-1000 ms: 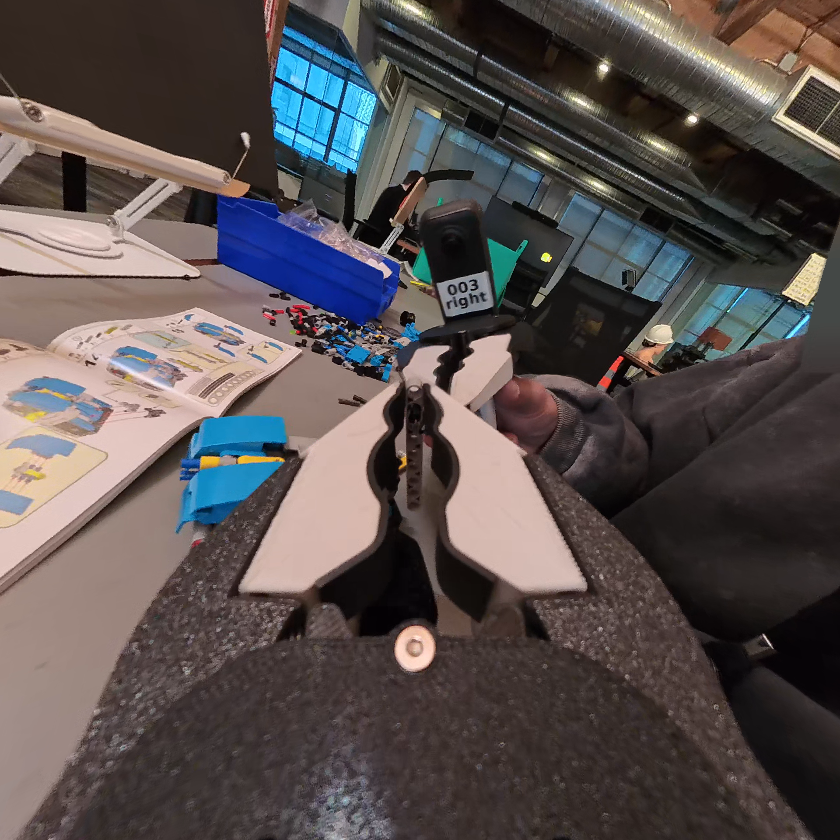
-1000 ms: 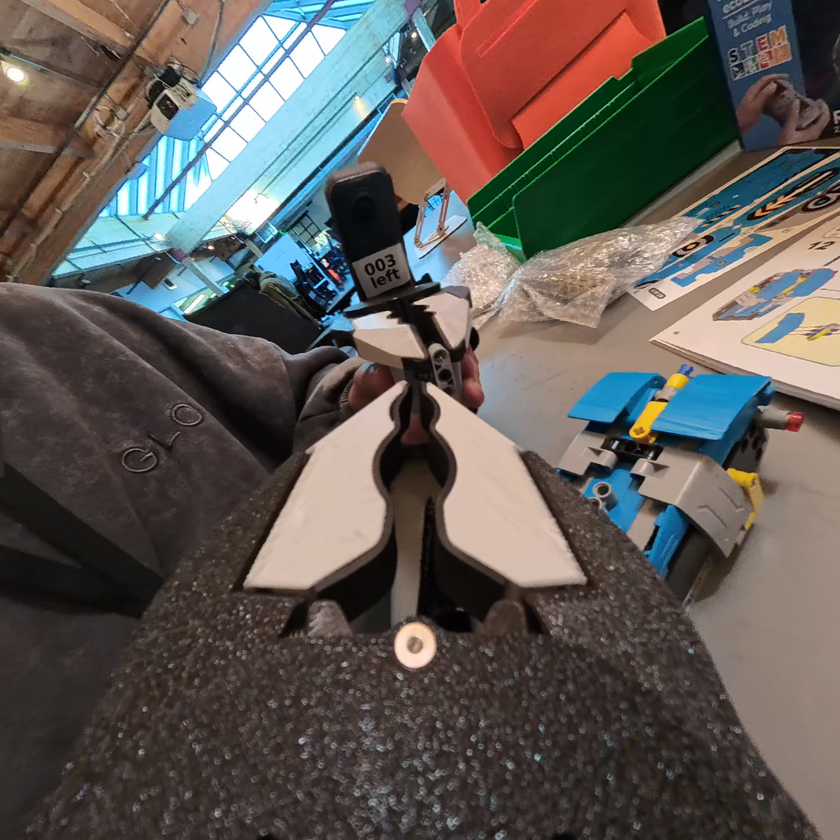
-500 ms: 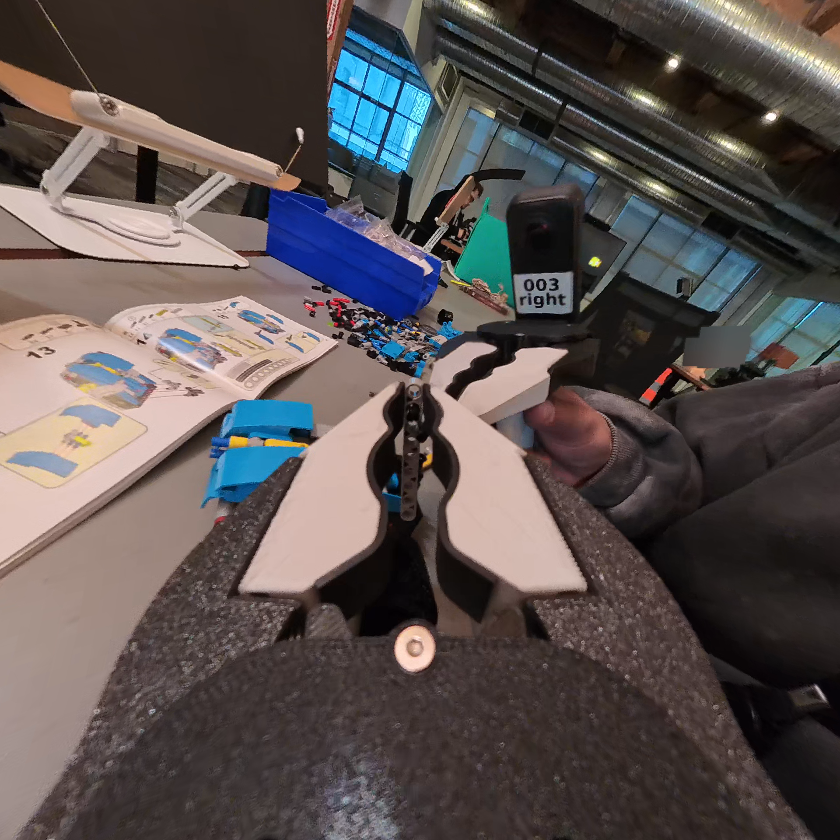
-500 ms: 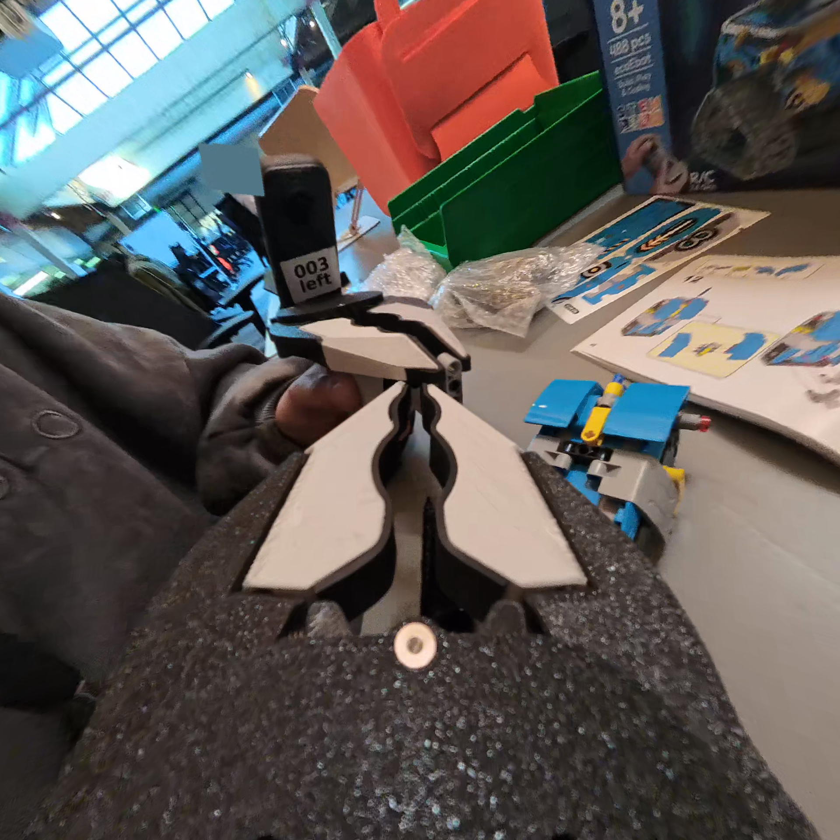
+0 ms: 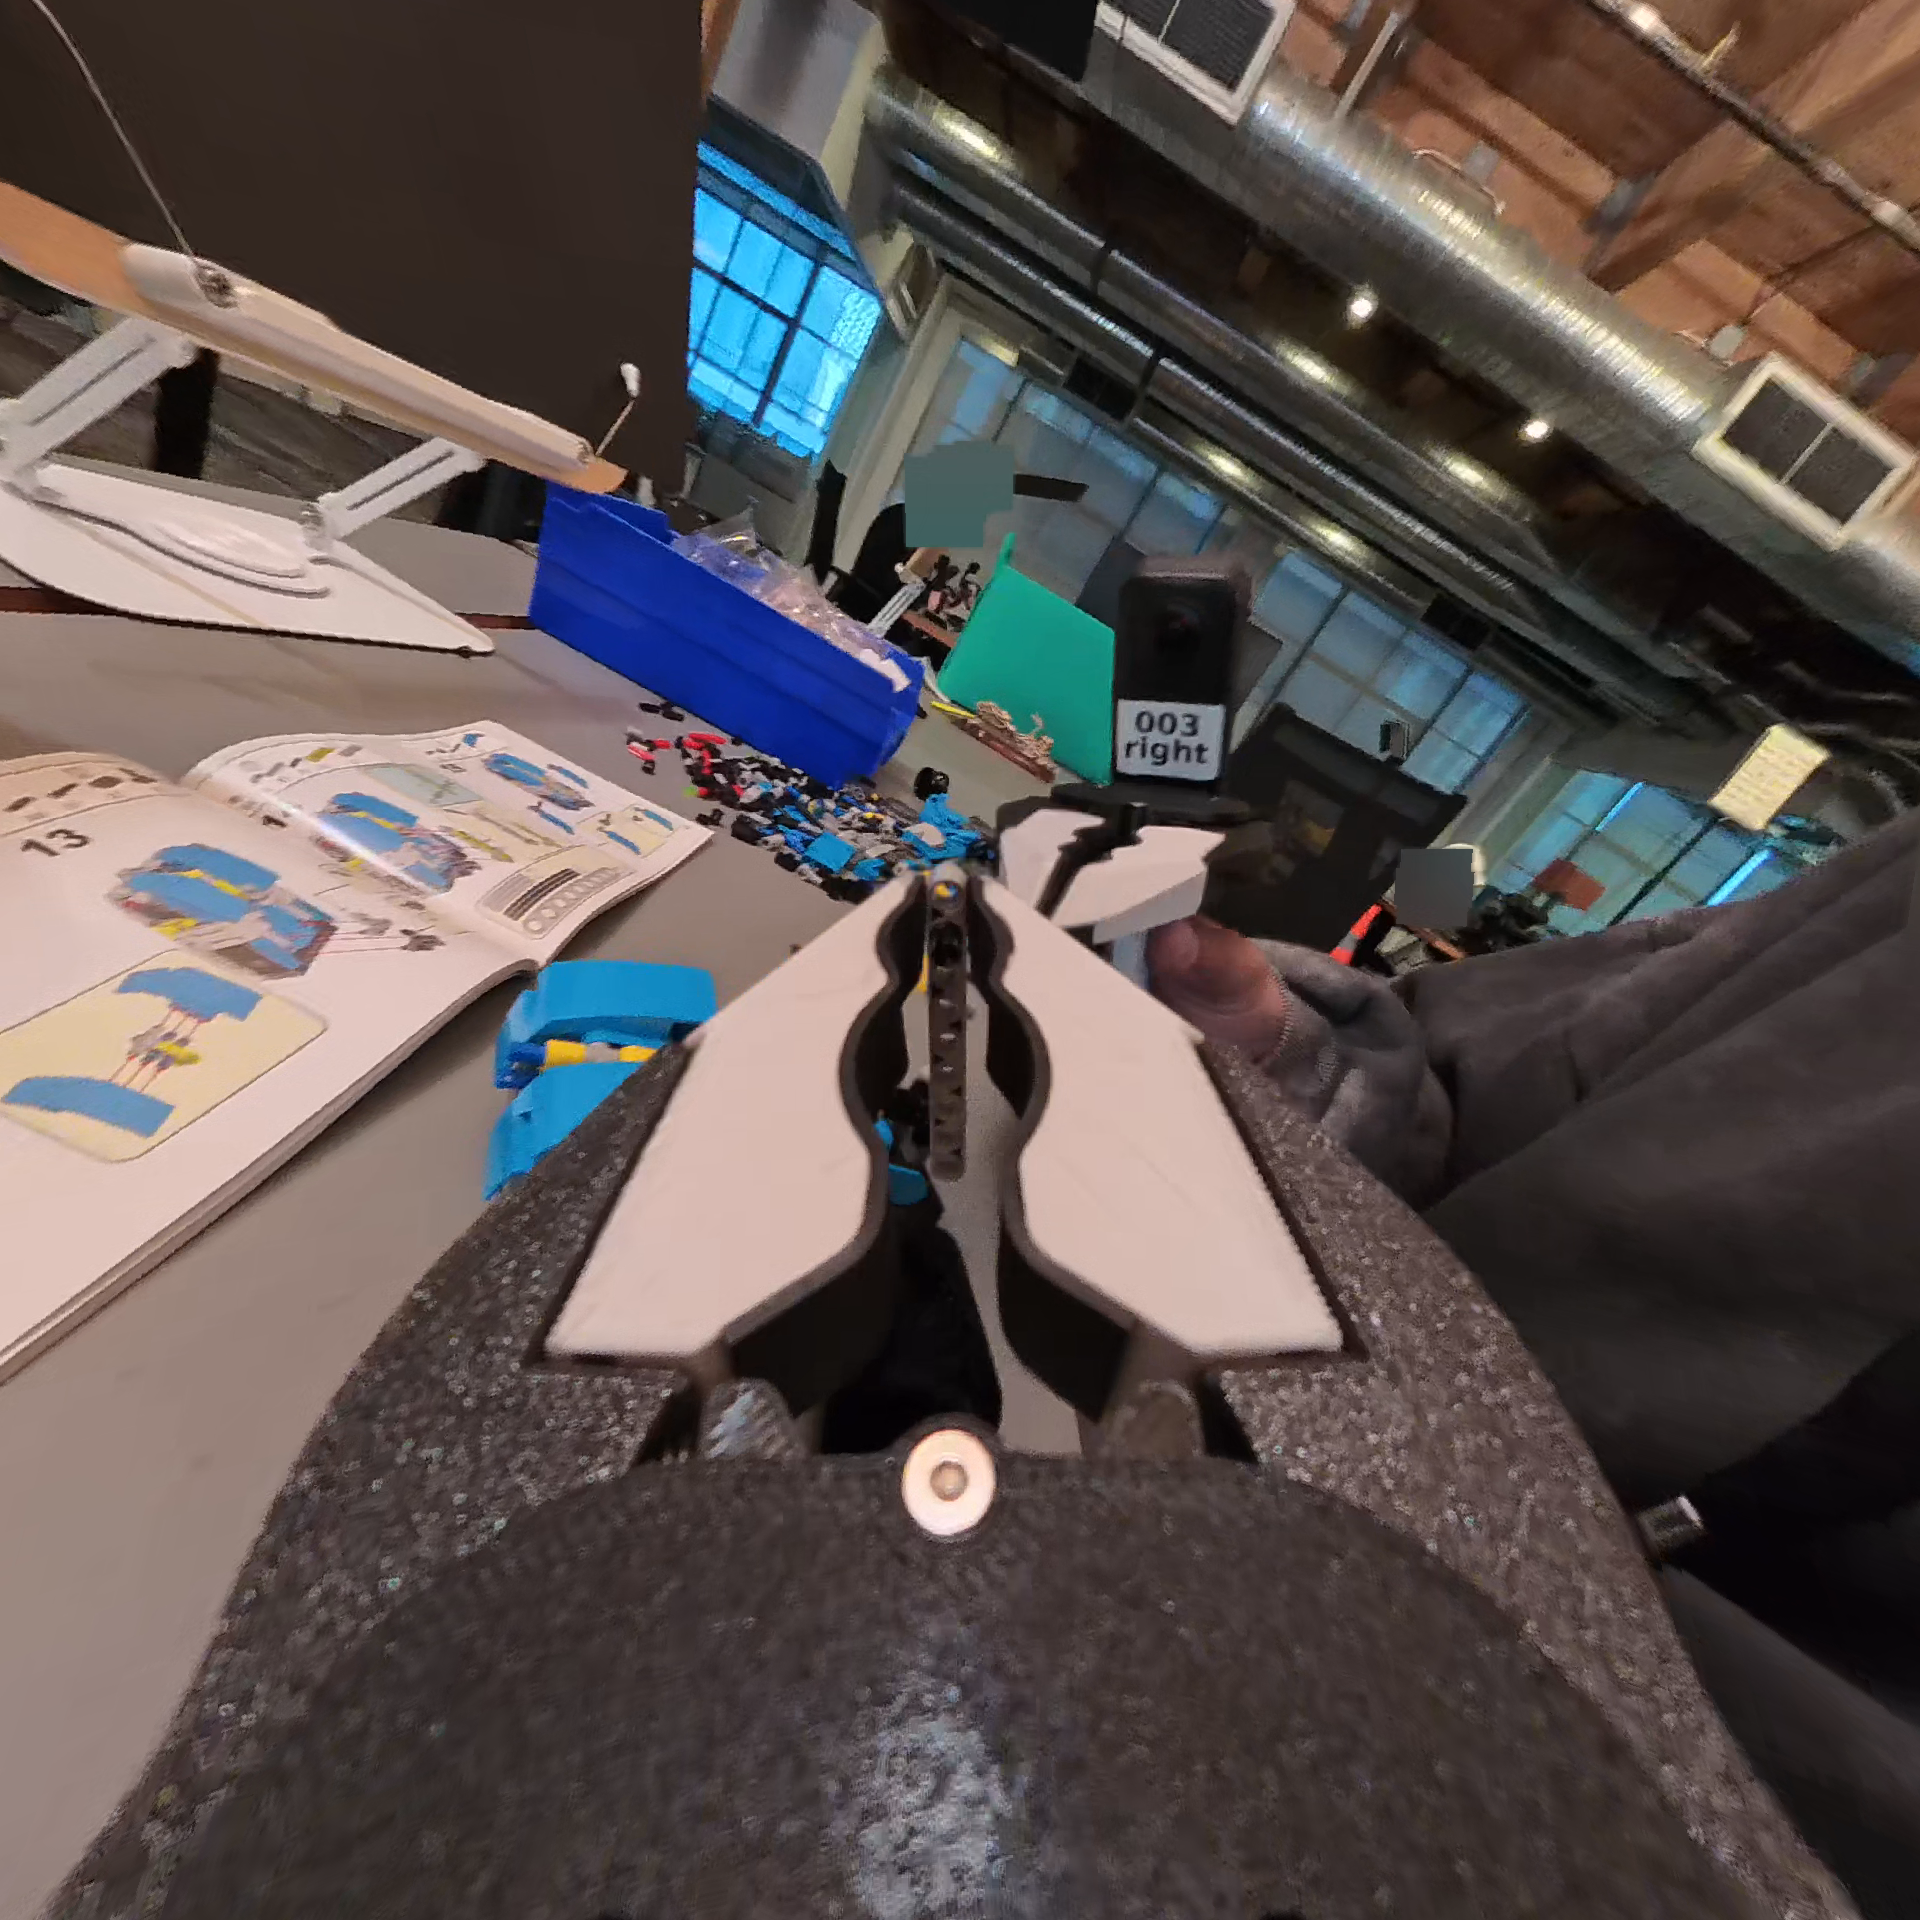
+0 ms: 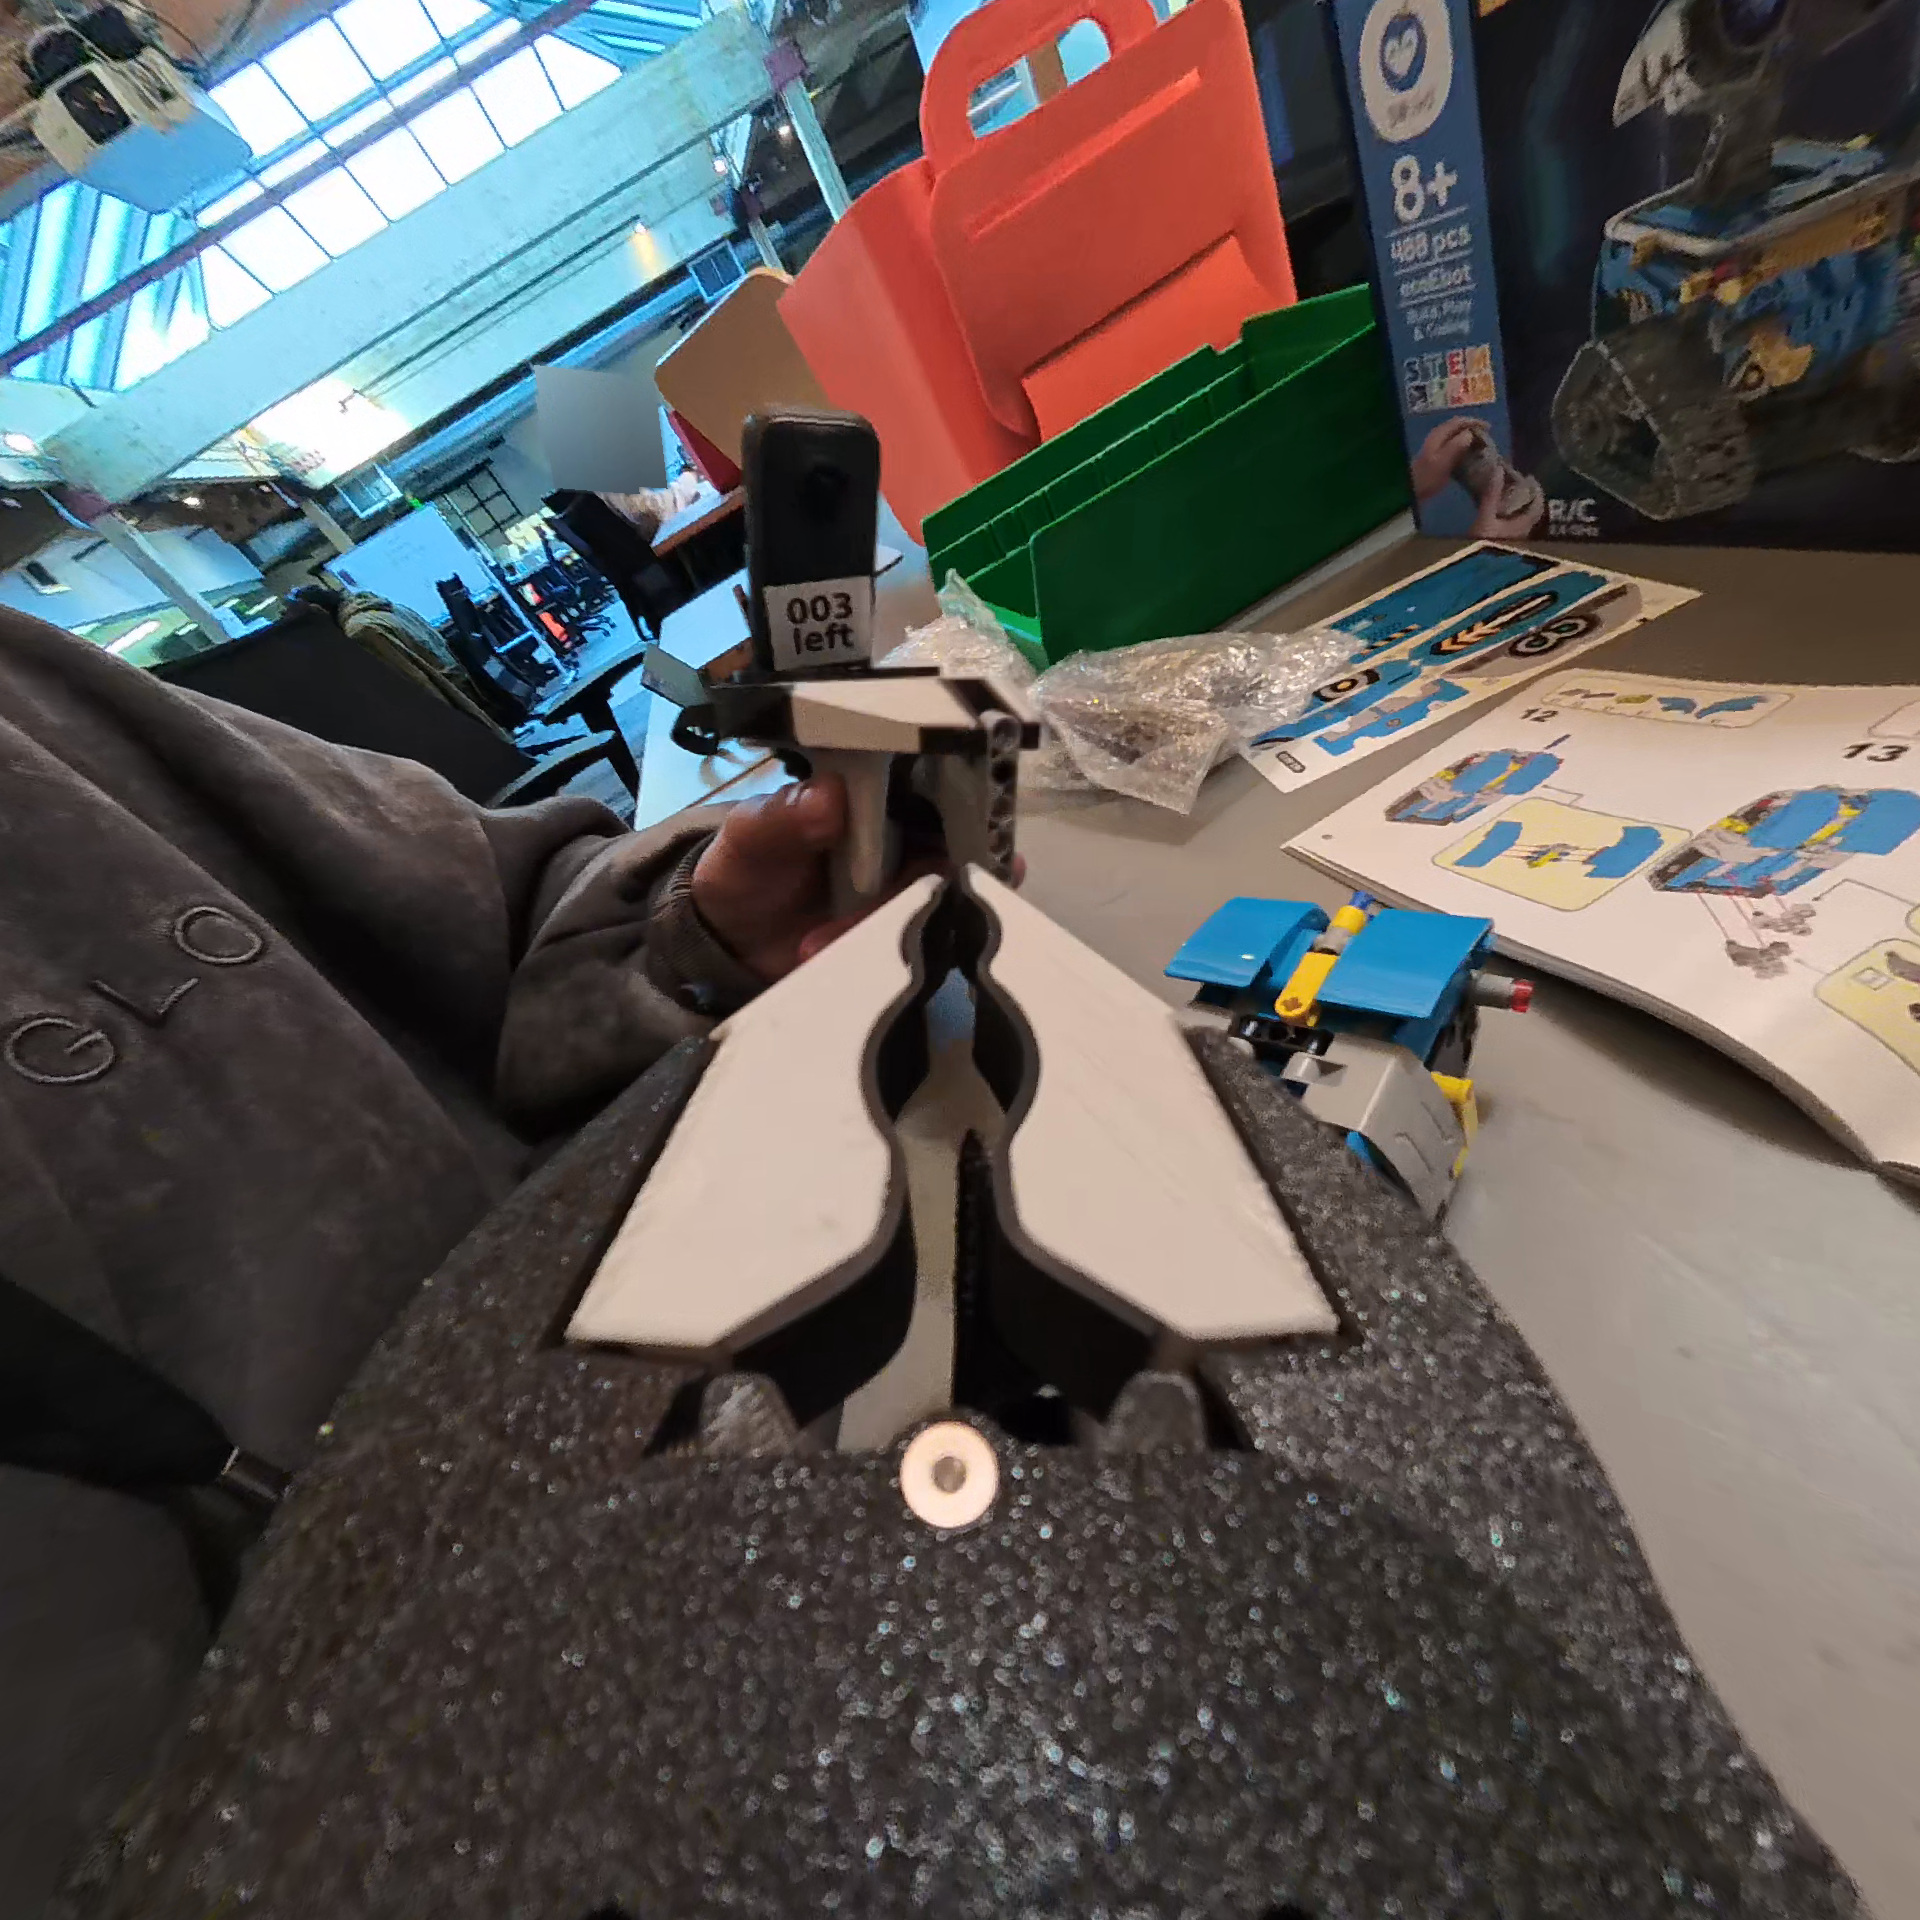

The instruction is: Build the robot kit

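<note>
**Left hand-held gripper pinches a grey holed beam above the tabletop; right one is clenched on nothing**

The left hand-held gripper [image 5: 948, 891] is clamped on a thin grey beam with holes [image 5: 945, 1023], gripped near its far end so the rest runs back between the fingers, leaving the holes visible. In the right wrist view the same beam [image 6: 1003, 795] hangs down from those tips, upright.

The right hand-held gripper [image 6: 958, 883] has its tips pressed together with nothing between them, just below that beam, apparently apart from it.

A blue and grey brick model [image 6: 1351, 997] sits on the grey tabletop [image 6: 1662, 1351] to the right, beside an open instruction booklet [image 6: 1662, 862], within easy reach. Farther off lie loose small pieces [image 5: 821, 810] in front of a blue bin [image 5: 707, 644].
</note>
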The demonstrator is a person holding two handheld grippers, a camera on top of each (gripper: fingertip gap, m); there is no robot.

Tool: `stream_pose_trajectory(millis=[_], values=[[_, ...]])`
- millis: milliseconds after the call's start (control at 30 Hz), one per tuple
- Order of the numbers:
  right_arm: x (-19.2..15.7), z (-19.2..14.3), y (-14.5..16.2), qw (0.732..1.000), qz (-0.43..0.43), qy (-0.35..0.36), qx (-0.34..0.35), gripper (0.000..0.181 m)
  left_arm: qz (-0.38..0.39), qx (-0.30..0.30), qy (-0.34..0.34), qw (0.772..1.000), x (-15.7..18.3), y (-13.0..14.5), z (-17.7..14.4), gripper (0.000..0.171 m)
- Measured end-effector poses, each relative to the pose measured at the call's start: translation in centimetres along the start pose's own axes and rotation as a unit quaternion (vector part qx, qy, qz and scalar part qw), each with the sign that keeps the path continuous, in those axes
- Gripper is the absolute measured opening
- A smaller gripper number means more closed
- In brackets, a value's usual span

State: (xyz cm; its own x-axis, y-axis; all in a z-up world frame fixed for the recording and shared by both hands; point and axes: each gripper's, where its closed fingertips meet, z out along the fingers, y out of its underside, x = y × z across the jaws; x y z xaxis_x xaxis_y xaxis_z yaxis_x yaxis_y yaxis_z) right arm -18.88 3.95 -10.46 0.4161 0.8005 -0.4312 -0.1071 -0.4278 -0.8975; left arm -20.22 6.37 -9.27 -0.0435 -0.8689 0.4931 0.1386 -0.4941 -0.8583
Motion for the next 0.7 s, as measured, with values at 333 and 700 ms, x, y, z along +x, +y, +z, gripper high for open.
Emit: stream_pose_trajectory(millis=[333,700], values=[[-0.1,0.3,1.4,0.997,-0.058,0.024,-0.048,0.001,0.028,0.018,-0.085,0.996,-3.2,-0.9,-0.8,0.007],[-2.2,1.6,4.4,0.987,-0.113,0.011,-0.111,0.008,-0.022,0.070,-0.135,0.988,-3.3,-1.2,-1.1,0.007]])
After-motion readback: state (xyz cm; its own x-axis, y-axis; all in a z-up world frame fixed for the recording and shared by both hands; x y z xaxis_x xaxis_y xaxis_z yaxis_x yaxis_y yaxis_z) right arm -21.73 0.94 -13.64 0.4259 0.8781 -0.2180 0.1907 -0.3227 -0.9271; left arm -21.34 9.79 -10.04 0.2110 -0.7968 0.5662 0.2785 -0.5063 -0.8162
